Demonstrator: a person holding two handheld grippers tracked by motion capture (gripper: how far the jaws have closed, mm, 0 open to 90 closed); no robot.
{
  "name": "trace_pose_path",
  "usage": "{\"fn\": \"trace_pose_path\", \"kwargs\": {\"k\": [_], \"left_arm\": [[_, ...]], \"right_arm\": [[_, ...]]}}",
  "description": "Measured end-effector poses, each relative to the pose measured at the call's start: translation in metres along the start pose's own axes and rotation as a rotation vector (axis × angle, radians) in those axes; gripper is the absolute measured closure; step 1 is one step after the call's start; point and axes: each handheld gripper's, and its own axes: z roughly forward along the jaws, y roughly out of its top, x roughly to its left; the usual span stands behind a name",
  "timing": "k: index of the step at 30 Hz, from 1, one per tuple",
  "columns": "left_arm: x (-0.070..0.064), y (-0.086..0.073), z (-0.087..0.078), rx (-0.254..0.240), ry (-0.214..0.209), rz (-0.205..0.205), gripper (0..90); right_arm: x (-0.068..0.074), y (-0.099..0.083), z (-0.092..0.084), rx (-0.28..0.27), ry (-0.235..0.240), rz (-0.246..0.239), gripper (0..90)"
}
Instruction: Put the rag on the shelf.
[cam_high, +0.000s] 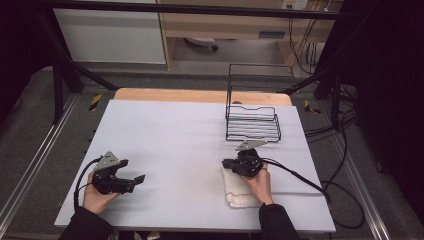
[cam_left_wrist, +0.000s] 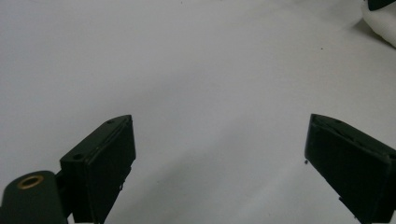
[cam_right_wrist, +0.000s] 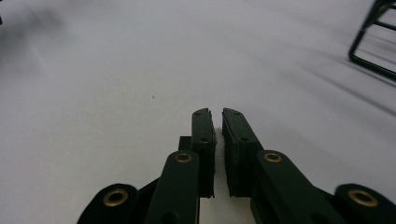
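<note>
Two tools: right tool (cam_high: 231, 163) closed empty above the towel (cam_high: 239, 192), near the rack (cam_high: 252, 122); left tool (cam_high: 141, 178) wide open, empty, parked well away from towel.

The table (cam_high: 165, 125) lay bare across its left and middle, open between the left hand-held gripper (cam_high: 134, 179) and the right hand-held gripper (cam_high: 227, 163). A wire rack (cam_high: 252, 122) stood at the far right, just beyond the right one; a folded cloth (cam_high: 239, 192) lay under that hand
</note>
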Motion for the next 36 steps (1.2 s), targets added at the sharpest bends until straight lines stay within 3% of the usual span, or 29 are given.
{"fn": "trace_pose_path", "kwargs": {"k": [6,10,12,13,14,15,17,18,19,20,22,25,31,36], "left_arm": [[0.000,0.000,0.000,-0.001,0.000,-0.002,8.9],[-0.001,0.000,0.000,-0.001,0.000,-0.001,8.9],[-0.001,0.000,0.000,-0.001,-0.001,-0.002,8.9],[-0.001,0.000,0.000,-0.002,-0.001,-0.003,8.9],[-0.001,0.000,0.000,0.000,-0.001,-0.002,8.9],[-0.001,0.000,0.000,0.000,-0.001,-0.003,8.9],[-0.001,0.000,-0.001,-0.002,0.001,-0.004,8.9],[-0.001,0.000,-0.001,-0.004,0.002,-0.009,8.8],[-0.001,0.000,0.000,-0.002,0.003,-0.012,8.8],[-0.002,0.001,0.000,-0.001,0.002,-0.014,8.8],[-0.004,0.002,0.001,0.002,0.002,-0.012,8.7],[-0.007,0.003,0.003,0.009,0.000,-0.004,8.6],[-0.014,0.005,0.006,0.014,-0.008,0.001,8.6],[-0.018,0.006,0.008,0.014,-0.018,-0.006,8.5]], "right_arm": [[0.012,0.008,0.020,0.023,0.031,-0.030,83.7],[0.012,0.010,0.030,0.039,0.015,-0.038,82.0],[0.011,0.009,0.031,0.032,0.005,-0.037,78.7],[0.011,0.010,0.027,0.011,-0.012,-0.052,68.7],[0.011,0.010,0.027,0.011,-0.012,-0.052,68.7],[0.011,0.012,0.018,-0.017,-0.029,-0.064,59.4],[0.010,0.013,0.011,-0.033,-0.047,-0.059,57.0],[0.004,0.011,-0.005,-0.059,-0.063,-0.040,51.5],[0.004,0.011,-0.005,-0.059,-0.063,-0.040,51.5],[-0.003,0.007,-0.021,-0.077,-0.094,-0.008,45.5],[-0.007,0.003,-0.029,-0.075,-0.106,0.011,42.4],[-0.017,-0.021,-0.051,-0.057,-0.123,0.067,37.6],[-0.015,-0.047,-0.067,-0.033,-0.143,0.056,36.5],[-0.022,-0.065,-0.077,-0.003,-0.198,0.110,45.5]]}}
